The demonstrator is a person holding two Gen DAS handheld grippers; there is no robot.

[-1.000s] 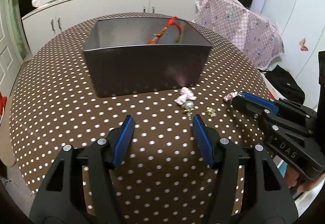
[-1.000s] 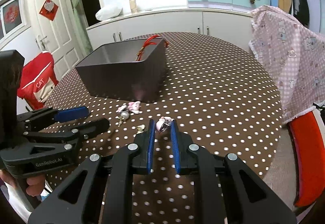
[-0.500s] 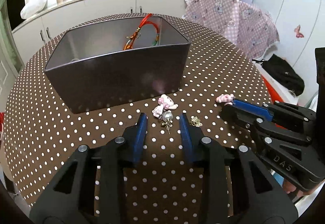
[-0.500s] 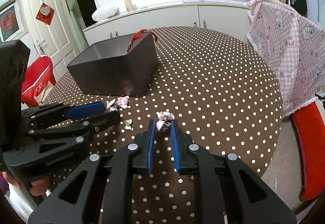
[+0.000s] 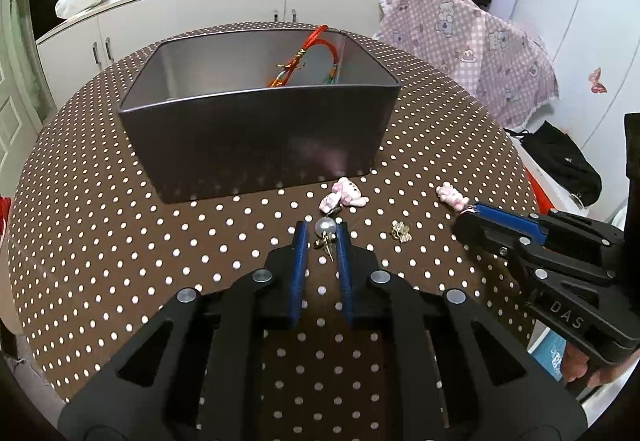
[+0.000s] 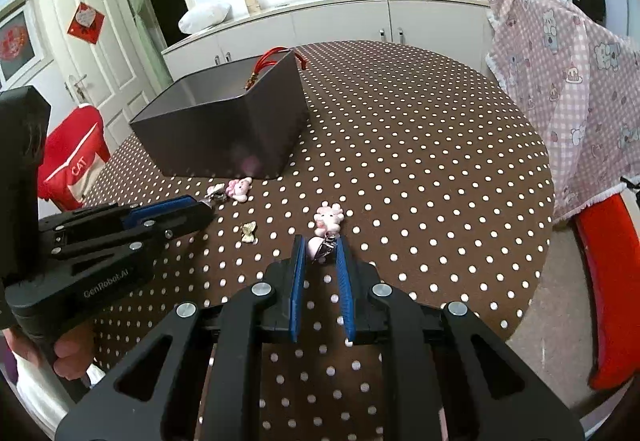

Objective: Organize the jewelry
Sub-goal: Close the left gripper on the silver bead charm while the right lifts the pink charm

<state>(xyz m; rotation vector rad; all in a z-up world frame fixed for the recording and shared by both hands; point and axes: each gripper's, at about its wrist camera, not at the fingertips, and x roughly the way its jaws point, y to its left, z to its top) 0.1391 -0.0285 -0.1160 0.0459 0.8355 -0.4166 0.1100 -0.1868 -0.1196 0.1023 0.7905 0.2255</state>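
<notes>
A dark grey box (image 5: pixel 256 145) stands on the brown polka-dot table and holds a red cord bracelet (image 5: pixel 316 59). My left gripper (image 5: pixel 322 231) has closed on a pearl earring (image 5: pixel 325 228) lying just in front of a pink bear charm (image 5: pixel 344 195). A small gold bow piece (image 5: pixel 401 231) lies to its right. My right gripper (image 6: pixel 320 245) is shut on a second pink bear charm (image 6: pixel 328 219), held by its metal clip just above the table. The box also shows in the right wrist view (image 6: pixel 224 125).
The table edge (image 6: pixel 536 241) curves round at the right, with a pink chequered cloth (image 6: pixel 568 89) over a chair and a red seat (image 6: pixel 608 281) beyond. White cabinets (image 5: pixel 224 13) stand behind the table. A red chair (image 6: pixel 72 157) is at the left.
My left gripper moved forward to the pearl earring and narrowed from wide open to closed around it. My right gripper kept its hold on the pink charm.
</notes>
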